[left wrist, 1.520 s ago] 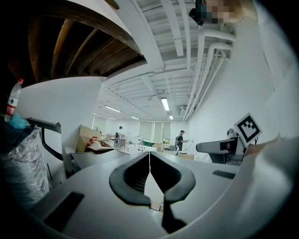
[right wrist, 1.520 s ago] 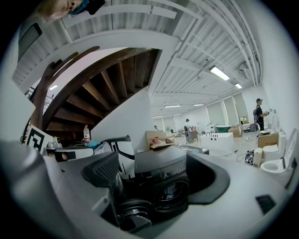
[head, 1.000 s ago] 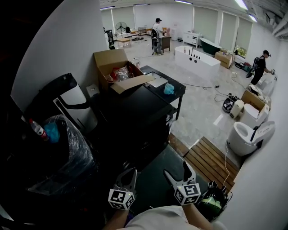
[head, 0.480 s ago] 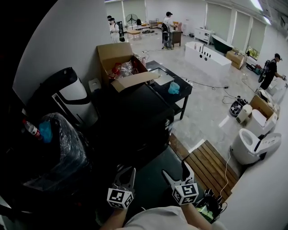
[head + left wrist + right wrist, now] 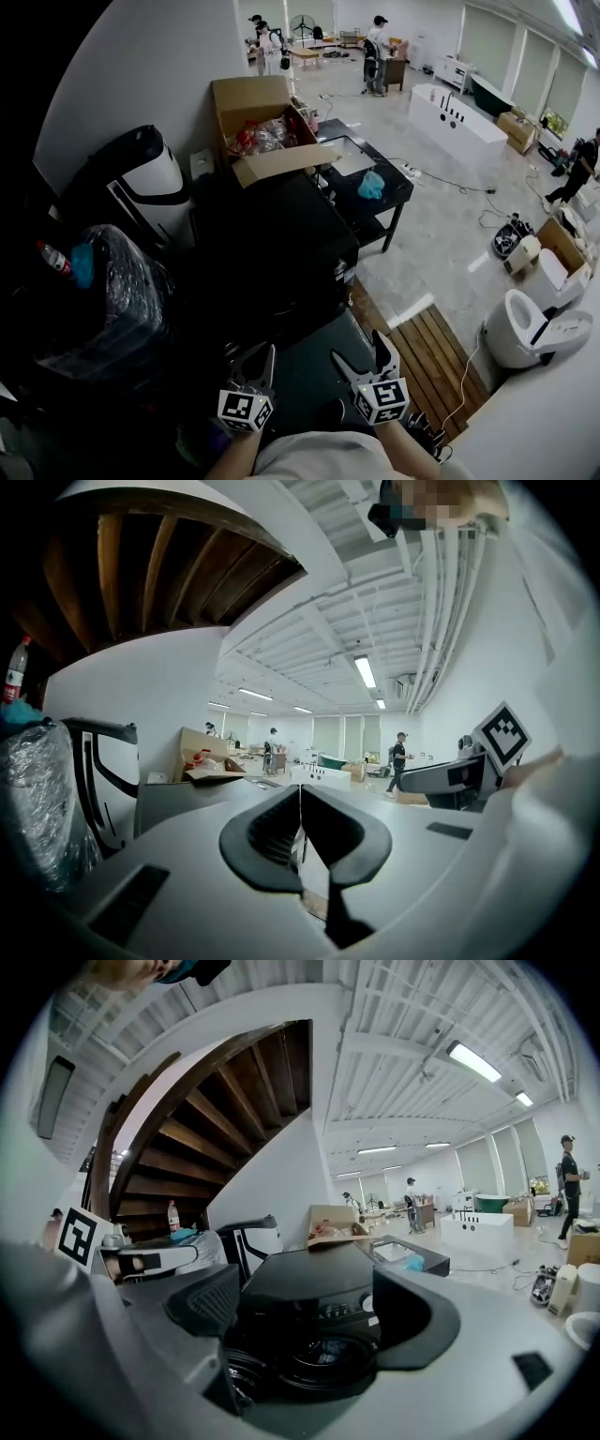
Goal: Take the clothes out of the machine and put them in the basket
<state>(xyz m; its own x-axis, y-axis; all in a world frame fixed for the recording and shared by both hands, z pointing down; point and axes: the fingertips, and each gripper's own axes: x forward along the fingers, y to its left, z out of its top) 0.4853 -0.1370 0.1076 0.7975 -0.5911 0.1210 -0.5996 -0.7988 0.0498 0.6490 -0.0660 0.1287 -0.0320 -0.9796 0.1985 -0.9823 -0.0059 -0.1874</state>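
Head view: both claws sit at the lower edge, side by side, in front of the machine. The machine is a black front-loader standing against the white wall. Neither claw touches it.

1. My left claw has its jaws pressed together. The left gripper view confirms this (the pads meet along one line, with nothing between them). This claw points past the machine toward the open hall.
2. My right claw is spread, with its jaws well apart and nothing gripped. In the right gripper view the machine's front fills the gap between the jaws: flat black top, control strip with a pale knob, and the round drum opening below.
3. The clothes show as a pale crumpled patch inside that opening, so they are in the drum. I cannot tell whether the door covers them.

Surroundings, head view:
- A box of brown card stands behind the machine by the wall, flaps open, with red and clear packaging inside.
- A black table stands just right of the box and carries a blue item.
- A bin wrapped in clear film stands left of the machine, with a bottle at its far side.
- Wooden decking lies on the floor right of my claws, and a white toilet stands beyond it.
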